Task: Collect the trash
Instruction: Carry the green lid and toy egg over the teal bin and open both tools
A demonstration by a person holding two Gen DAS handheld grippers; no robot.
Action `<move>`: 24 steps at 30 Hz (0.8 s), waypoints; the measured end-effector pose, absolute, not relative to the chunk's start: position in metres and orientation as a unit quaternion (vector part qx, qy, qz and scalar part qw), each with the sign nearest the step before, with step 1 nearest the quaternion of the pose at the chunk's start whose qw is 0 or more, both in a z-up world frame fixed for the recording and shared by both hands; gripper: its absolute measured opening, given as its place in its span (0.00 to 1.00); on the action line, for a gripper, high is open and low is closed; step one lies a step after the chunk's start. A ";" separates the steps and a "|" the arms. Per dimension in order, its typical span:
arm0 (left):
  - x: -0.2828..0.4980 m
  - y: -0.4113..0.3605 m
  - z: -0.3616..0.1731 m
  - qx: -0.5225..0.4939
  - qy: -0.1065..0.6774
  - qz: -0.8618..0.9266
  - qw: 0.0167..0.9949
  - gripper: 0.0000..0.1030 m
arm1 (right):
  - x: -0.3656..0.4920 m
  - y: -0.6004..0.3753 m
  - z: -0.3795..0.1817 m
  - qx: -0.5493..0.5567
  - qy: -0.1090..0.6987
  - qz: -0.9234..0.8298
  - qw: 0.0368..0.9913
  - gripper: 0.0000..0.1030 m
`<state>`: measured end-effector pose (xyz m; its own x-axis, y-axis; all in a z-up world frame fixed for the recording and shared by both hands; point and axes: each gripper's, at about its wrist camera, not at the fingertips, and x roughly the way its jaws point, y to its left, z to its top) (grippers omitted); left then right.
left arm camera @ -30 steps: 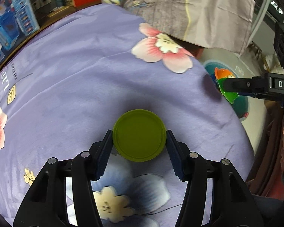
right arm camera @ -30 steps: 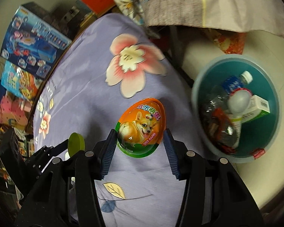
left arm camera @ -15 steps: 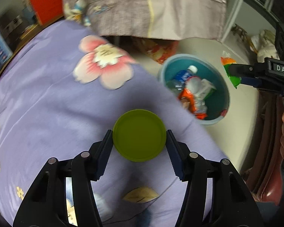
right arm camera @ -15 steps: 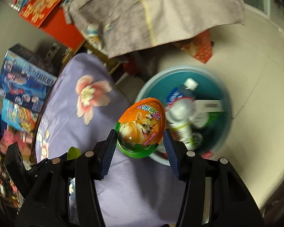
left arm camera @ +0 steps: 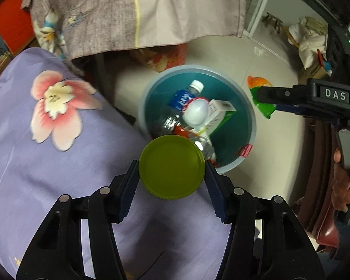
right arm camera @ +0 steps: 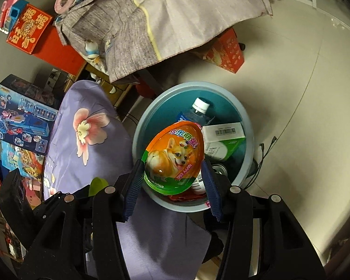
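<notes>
Right wrist view, carry step: teal trash basin (right arm camera: 247, 163) on the floor holds a bottle and carton. My right claw (right arm camera: 172, 182) grips the orange egg package (right arm camera: 173, 157) above it; left claw (left arm camera: 171, 182) clamps the green lid (left arm camera: 171, 166) near the rim. Next, I judge: centre both, release.

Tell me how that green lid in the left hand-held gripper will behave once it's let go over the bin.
The green lid looks like thin stiff plastic, probably light. It is pinched by its rim in the left hand-held gripper, so it could slip or twist. Being round and flat, it may flutter or bounce off the bottle inside the bin.
</notes>
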<state>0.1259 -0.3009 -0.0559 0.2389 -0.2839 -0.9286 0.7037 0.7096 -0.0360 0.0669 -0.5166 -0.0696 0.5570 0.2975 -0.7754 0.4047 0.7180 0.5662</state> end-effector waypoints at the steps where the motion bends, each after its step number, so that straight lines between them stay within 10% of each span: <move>1: 0.127 -0.305 -0.058 0.200 0.527 -0.326 0.759 0.55 | 0.068 -0.519 -0.072 0.376 0.471 -0.035 0.797 0.47; 17: 0.156 -0.341 -0.085 0.169 0.551 -0.338 0.744 0.56 | 0.093 -0.530 -0.077 0.368 0.485 -0.040 0.792 0.47; 24: 0.169 -0.342 -0.093 0.156 0.556 -0.327 0.748 0.75 | 0.101 -0.531 -0.076 0.358 0.493 -0.046 0.792 0.47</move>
